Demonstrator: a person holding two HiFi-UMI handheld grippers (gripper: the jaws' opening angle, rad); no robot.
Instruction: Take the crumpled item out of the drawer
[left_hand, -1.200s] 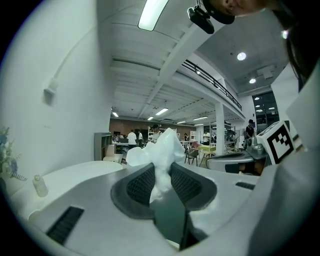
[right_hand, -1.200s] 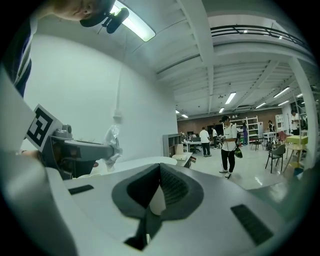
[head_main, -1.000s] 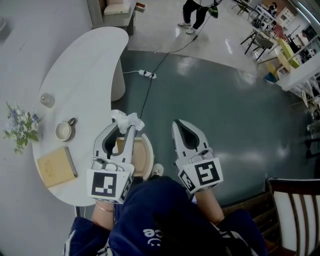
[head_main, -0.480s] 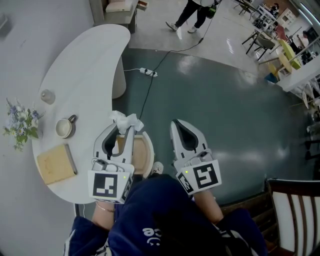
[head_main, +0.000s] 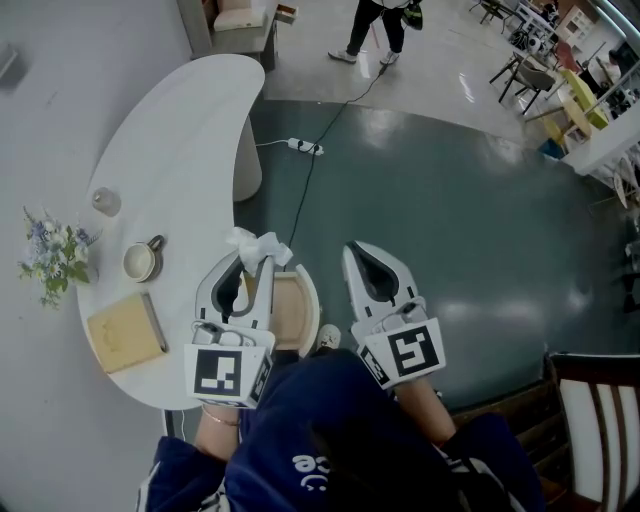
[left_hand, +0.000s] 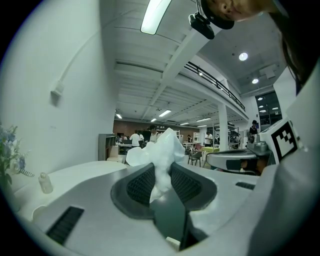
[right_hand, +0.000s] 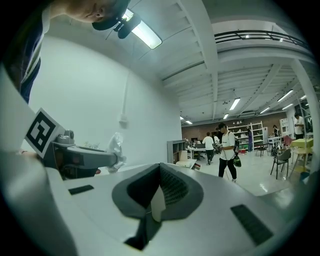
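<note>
Our left hand-held gripper (head_main: 250, 268) pinches the crumpled white tissue (head_main: 257, 245) btw. its jaws. The tissue sticks out past the tips, over the far end of the open pale wooden drawer (head_main: 292, 310) at the near right edge of the white curved bench (head_main: 180, 130). Our right hand-held gripper (head_main: 362, 252) has jaws pressed together w/ nothing in them, just beside the left, over the grey floor (head_main: 450, 200). On the bench's left side: cream mug (head_main: 140, 262), tan notebook (head_main: 122, 335), small glass jar (head_main: 105, 201), pale flowers (head_main: 52, 255) at the left edge.
</note>
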